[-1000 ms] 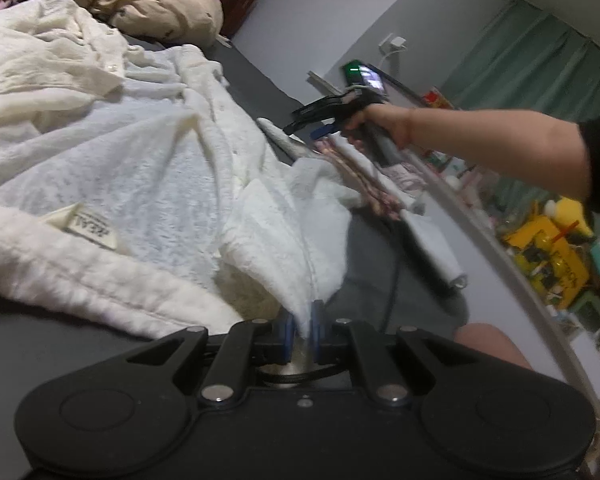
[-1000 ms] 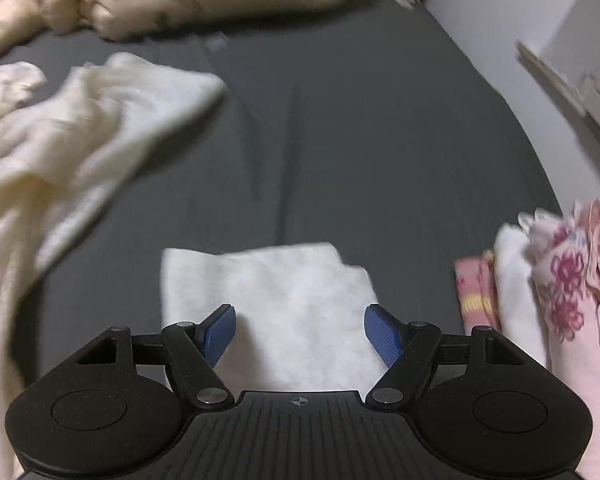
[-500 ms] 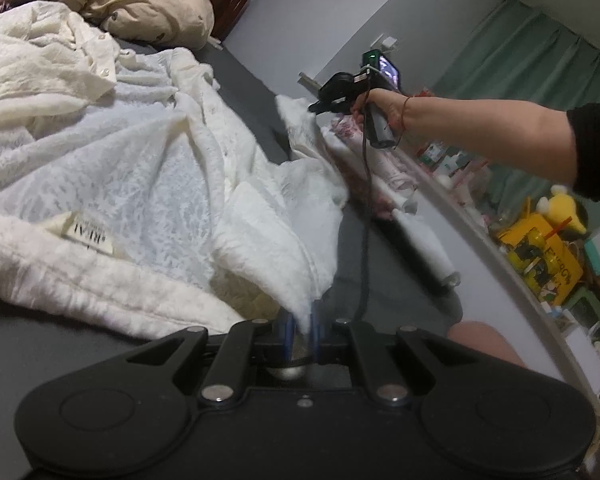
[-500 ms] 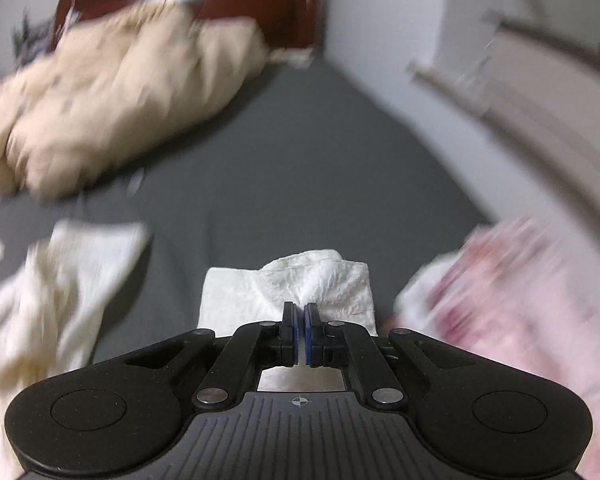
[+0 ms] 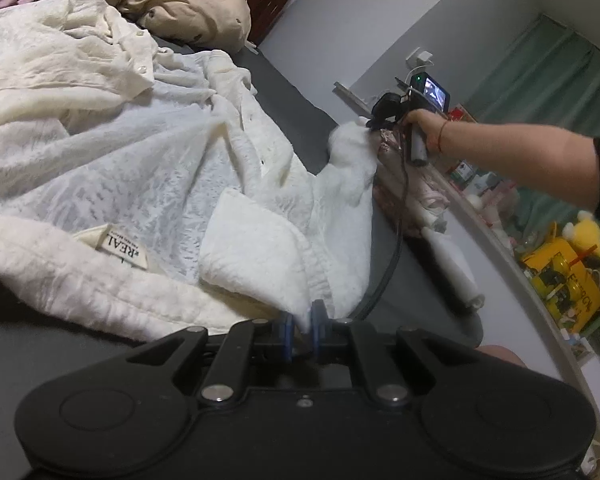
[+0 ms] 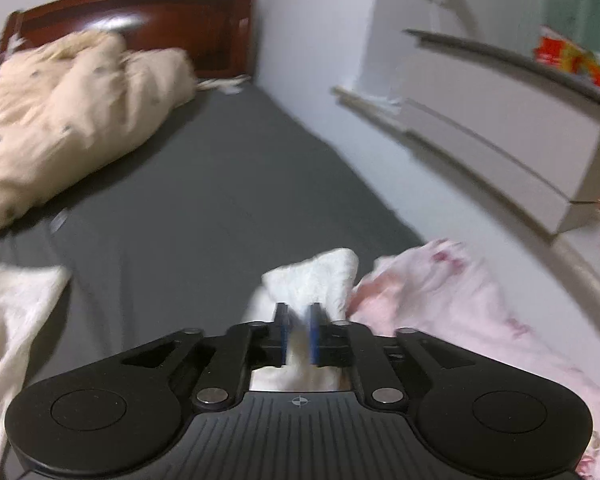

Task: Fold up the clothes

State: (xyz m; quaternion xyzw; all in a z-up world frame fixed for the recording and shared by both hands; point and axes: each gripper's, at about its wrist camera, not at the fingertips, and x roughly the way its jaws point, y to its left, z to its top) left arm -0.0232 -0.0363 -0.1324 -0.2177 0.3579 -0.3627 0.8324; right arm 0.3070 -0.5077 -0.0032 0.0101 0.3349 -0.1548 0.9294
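left gripper (image 5: 302,330): jaws pressed nearly together, pinching a fold of the white lace garment (image 5: 148,168) at its near edge, 6 o'clock in the left wrist view. right gripper (image 6: 299,334): jaws opening, with a bunched end of the same white cloth between the blue pads (image 6: 315,332); whether they press on it is unclear through the blur. seen from the left wrist, the right gripper (image 5: 374,122) sits at 2 o'clock, held by a hand (image 5: 424,128), lifting a peak of cloth off the bed. garment: spread over the dark grey sheet (image 5: 288,92), bulk toward 10 o'clock, brand label (image 5: 122,250) at 8 o'clock; the held strip runs from 6 o'clock up to 2 o'clock, its long axis between the two jaws. judgement: the coming fold turns on this line; the left hand is nearer the bulk, the right holds the far end and risks dropping it. surroundings: pink floral clothes (image 6: 460,300) just beside the right jaws at 3 o'clock, beige duvet (image 6: 60,120) at 10 o'clock, wooden headboard (image 6: 140,12) at 11 o'clock.
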